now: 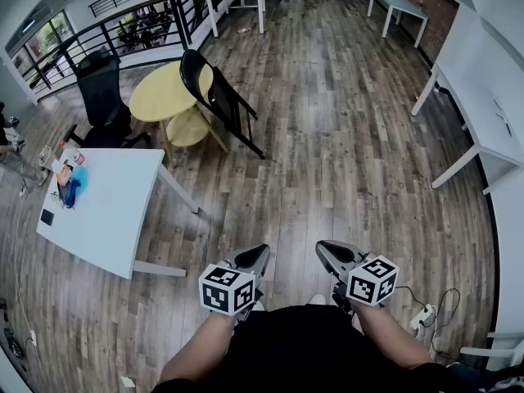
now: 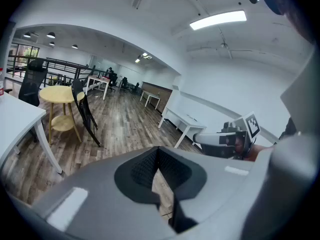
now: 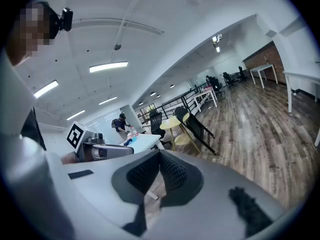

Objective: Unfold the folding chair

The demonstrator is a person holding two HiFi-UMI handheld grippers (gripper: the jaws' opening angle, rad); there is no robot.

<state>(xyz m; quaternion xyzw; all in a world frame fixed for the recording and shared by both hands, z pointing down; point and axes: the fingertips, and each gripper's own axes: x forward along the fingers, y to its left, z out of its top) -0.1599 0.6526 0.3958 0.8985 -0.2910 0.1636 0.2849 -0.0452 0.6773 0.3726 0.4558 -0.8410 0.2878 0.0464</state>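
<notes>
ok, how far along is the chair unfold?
Nothing done: the black folding chair is folded, leaning against the round yellow table. Nothing in hand: left gripper and right gripper are shut, empty, well short of it. Left: approach, grasp, unfold.

No legible text, labels, brands, numbers or signs in any view.

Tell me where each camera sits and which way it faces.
Head view: on the person's head, looking steeply down at the floor; shows both forearms, left tongs and right tongs.
Left gripper view: on the left tongs, facing across the floor; shut jaws, right tongs at right.
Right gripper view: on the right tongs, facing likewise; shut jaws, left tongs at left.
All share the folding chair.
</notes>
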